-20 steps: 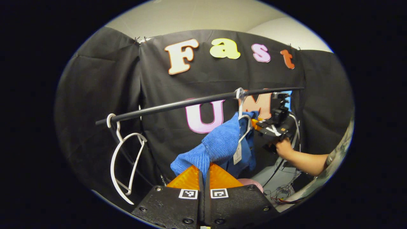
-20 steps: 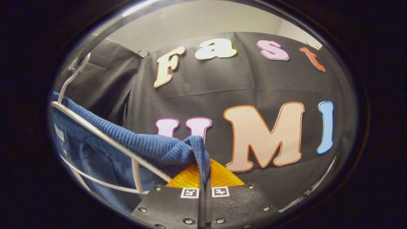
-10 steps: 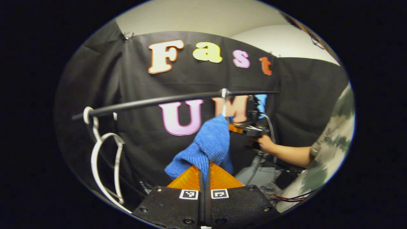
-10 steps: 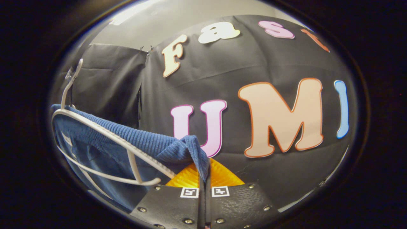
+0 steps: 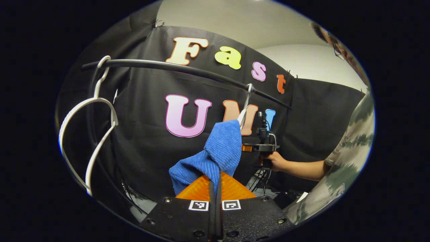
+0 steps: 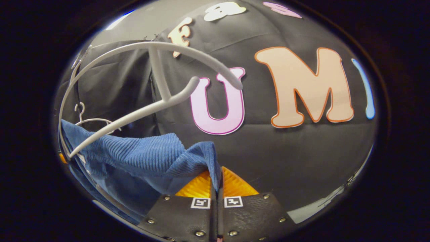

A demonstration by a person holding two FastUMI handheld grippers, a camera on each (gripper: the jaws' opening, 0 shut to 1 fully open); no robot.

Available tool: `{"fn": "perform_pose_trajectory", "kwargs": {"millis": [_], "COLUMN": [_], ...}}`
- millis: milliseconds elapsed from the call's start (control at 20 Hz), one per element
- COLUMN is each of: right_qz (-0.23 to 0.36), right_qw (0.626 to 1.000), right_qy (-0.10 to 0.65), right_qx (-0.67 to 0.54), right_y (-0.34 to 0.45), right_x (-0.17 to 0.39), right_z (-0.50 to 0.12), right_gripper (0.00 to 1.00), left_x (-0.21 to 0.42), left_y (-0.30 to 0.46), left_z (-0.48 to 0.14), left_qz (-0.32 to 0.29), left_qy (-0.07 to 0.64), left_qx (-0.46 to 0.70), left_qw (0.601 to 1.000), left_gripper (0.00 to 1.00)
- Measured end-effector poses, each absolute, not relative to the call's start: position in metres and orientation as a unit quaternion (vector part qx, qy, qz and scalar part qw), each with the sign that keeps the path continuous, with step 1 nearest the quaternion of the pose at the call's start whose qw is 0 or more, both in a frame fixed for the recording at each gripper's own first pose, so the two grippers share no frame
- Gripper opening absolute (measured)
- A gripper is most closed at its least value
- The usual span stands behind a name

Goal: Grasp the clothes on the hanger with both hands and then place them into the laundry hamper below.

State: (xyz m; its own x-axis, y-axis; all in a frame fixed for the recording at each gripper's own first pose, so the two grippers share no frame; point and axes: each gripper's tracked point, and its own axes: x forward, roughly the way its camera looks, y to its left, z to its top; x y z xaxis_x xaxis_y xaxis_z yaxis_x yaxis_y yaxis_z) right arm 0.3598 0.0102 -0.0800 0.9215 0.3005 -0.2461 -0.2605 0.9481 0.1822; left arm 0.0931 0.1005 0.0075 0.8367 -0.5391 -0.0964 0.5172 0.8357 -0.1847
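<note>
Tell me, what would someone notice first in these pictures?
Probably the bright blue clothes, stretched between the two grippers below the black rail. The left gripper pinches one end, and the right gripper pinches the other. A bare white hanger dangles from the rail's left end.

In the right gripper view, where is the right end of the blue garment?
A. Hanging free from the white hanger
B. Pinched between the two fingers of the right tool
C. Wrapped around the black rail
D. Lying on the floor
B: the blue garment runs down into the shut right tool, below the white hanger.
</note>
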Motion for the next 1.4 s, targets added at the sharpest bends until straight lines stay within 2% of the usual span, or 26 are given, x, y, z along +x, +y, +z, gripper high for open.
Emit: {"fn": "perform_pose_trajectory", "kwargs": {"millis": [250,650,850,1200,1400], "right_qz": [0.137,0.123,0.112,0.109,0.109], "right_qw": [0.975,0.973,0.976,0.979,0.977], "right_qy": [0.16,0.185,0.181,0.174,0.181], "right_qx": [0.077,0.056,0.051,0.023,0.03], "right_y": [0.02,0.012,0.006,0.005,0.002], "right_x": [0.343,0.31,0.291,0.241,0.212], "right_z": [-0.104,-0.132,-0.131,-0.13,-0.134], "right_gripper": [0.01,0.01,0.01,0.01,0.01], "left_x": [0.097,0.106,0.108,0.103,0.096], "left_y": [0.136,0.146,0.15,0.134,0.108], "left_z": [-0.032,-0.08,-0.078,-0.095,-0.098], "left_qz": [-0.216,-0.128,-0.096,-0.057,-0.054], "left_qy": [0.092,0.125,0.114,0.112,0.114], "left_qx": [-0.116,-0.067,-0.086,-0.048,-0.031], "left_qw": [0.965,0.982,0.985,0.991,0.991], "left_gripper": [0.01,0.0,0.01,0.01,0.01]}}
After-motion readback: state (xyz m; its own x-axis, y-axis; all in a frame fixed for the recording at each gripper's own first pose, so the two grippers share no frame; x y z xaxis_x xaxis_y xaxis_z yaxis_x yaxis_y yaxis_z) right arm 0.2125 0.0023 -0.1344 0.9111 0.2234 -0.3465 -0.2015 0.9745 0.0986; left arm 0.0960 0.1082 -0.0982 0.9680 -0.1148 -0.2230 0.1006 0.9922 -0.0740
